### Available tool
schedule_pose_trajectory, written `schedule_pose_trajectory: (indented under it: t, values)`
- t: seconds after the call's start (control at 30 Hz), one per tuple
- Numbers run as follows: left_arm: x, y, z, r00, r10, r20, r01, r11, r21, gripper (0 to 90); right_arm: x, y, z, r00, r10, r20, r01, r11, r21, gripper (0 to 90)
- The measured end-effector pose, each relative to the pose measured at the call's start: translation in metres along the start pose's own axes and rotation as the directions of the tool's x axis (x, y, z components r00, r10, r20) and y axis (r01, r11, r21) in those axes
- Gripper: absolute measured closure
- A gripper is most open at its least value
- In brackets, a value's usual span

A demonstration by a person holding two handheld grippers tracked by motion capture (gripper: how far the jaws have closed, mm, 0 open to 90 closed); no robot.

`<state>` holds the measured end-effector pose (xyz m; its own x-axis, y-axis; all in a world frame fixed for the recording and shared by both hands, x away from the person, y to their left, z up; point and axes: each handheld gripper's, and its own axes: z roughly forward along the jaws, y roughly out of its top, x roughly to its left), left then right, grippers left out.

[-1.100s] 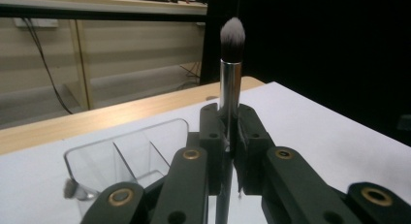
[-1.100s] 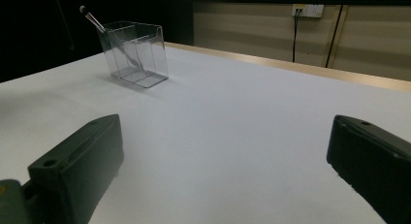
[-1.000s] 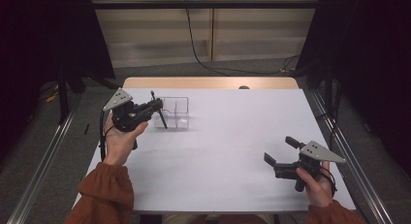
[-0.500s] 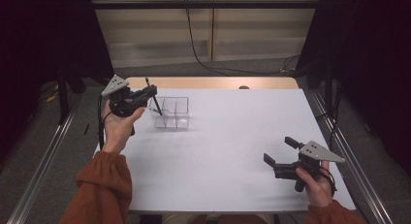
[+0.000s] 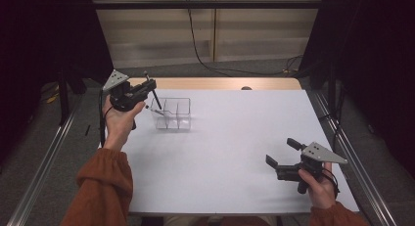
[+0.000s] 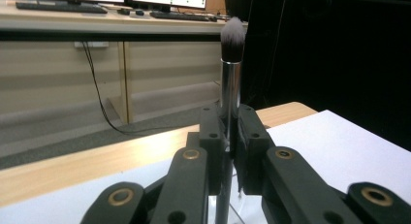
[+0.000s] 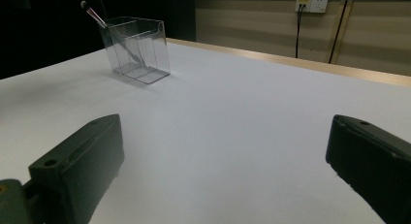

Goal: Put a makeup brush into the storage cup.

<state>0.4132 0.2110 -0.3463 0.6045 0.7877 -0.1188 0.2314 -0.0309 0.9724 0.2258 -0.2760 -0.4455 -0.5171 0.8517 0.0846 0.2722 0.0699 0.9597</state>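
One makeup brush (image 6: 231, 64): chrome ferrule, dark white-tipped bristles, pinched upright in left claw (image 5: 149, 86) above clear organizer (image 5: 171, 113) at tabletop's (image 5: 235, 152) far left. Right claw (image 5: 281, 155) spread wide, holding nothing, near right.

Dim room, bright tabletop, soft focus
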Motion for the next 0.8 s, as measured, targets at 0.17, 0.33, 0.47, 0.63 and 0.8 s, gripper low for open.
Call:
schedule_pose_trajectory:
  t: [0.17, 0.33, 0.47, 0.63, 0.8]
  values:
    - [0.002, 0.001, 0.005, 0.9997, 0.018, -0.013, -0.018, 0.9998, 0.003, 83.7, 0.000, 0.000, 0.000, 1.0000, 0.001, 0.000, -0.001, 1.0000, -0.001, 0.0]
    - [0.007, -0.006, 0.014, 0.9993, 0.025, -0.028, -0.024, 0.9988, 0.043, 83.7, 0.000, 0.000, 0.000, 1.0000, -0.001, -0.006, 0.001, 1.0000, 0.006, 0.0]
    - [0.008, -0.010, 0.017, 0.9994, 0.030, -0.020, -0.029, 0.9980, 0.056, 83.7, 0.000, 0.000, 0.001, 1.0000, 0.002, -0.007, -0.001, 1.0000, 0.007, 0.0]
    - [0.010, -0.017, 0.018, 0.9995, 0.022, -0.023, -0.021, 0.9973, 0.071, 83.6, 0.001, 0.000, 0.000, 1.0000, -0.001, -0.009, 0.001, 1.0000, 0.008, 0.0]
    - [0.011, -0.021, 0.017, 0.9995, 0.021, -0.022, -0.019, 0.9958, 0.089, 83.6, 0.001, -0.001, 0.001, 0.9999, 0.002, -0.010, -0.002, 1.0000, 0.009, 0.0]
